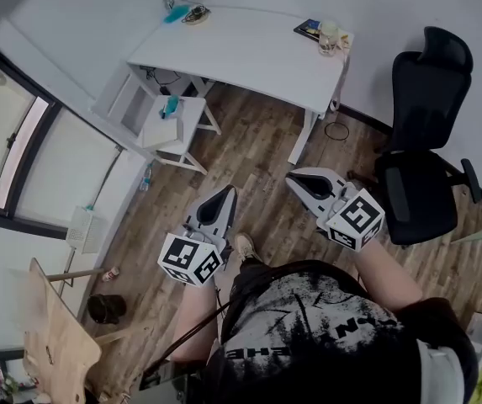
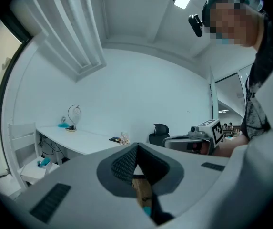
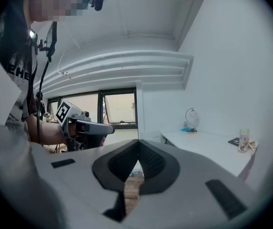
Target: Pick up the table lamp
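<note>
White desk [image 1: 249,53] stood at the far side of the wooden floor [image 1: 266,154], and the table lamp [image 1: 196,13] sat on its far left corner, well apart from both grippers. I had the left gripper [image 1: 229,191] and the right gripper [image 1: 294,178] side by side above the floor, near my body, both aimed roughly towards the desk. Each had its fingers pressed together with nothing between them. A black office chair [image 1: 426,141] stood right of the desk, and a small jar [image 1: 330,39] sat at the desk's right end.
</note>
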`<state>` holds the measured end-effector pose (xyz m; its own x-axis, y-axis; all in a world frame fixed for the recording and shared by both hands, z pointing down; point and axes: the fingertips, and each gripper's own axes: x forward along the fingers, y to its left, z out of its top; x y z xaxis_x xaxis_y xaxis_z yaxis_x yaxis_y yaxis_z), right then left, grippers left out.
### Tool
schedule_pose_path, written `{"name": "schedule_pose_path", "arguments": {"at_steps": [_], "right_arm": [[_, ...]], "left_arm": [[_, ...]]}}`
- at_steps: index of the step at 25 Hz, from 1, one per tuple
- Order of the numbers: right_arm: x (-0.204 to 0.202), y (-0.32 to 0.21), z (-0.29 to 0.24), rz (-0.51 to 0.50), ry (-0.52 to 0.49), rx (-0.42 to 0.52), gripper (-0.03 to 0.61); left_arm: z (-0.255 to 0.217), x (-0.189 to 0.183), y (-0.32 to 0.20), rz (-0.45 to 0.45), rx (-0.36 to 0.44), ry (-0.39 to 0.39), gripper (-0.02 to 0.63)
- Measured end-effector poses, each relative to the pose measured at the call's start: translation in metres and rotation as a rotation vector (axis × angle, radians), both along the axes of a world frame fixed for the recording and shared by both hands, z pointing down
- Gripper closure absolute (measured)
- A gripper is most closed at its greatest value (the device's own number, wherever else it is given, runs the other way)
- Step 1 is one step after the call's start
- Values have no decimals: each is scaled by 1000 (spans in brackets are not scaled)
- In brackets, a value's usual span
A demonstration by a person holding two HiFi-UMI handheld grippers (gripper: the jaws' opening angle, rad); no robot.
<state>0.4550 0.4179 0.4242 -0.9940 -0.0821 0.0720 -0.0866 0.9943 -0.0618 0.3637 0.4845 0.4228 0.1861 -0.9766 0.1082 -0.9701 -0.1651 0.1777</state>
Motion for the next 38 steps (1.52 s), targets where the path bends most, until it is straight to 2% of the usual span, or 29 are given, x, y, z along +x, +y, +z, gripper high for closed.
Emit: {"name": "schedule_pose_path", "arguments": {"at_steps": [6, 17, 23, 32, 38], "right_arm": [[-60, -12, 7, 3, 1, 4, 560], [-197, -47, 0, 70, -23, 14, 560], [-259, -60, 0, 98, -28, 27, 560], [-306, -92, 14, 122, 6, 19, 560], [-328, -137, 25, 112, 13, 11, 560]], "left_arm": [[10, -58, -12, 3, -7, 14, 609], [14, -200, -47, 38, -2, 27, 609], [28, -264, -56, 54, -22, 43, 609], [38, -311, -91, 67, -24, 71, 609], [50, -334, -135, 56, -45, 81, 609]]}}
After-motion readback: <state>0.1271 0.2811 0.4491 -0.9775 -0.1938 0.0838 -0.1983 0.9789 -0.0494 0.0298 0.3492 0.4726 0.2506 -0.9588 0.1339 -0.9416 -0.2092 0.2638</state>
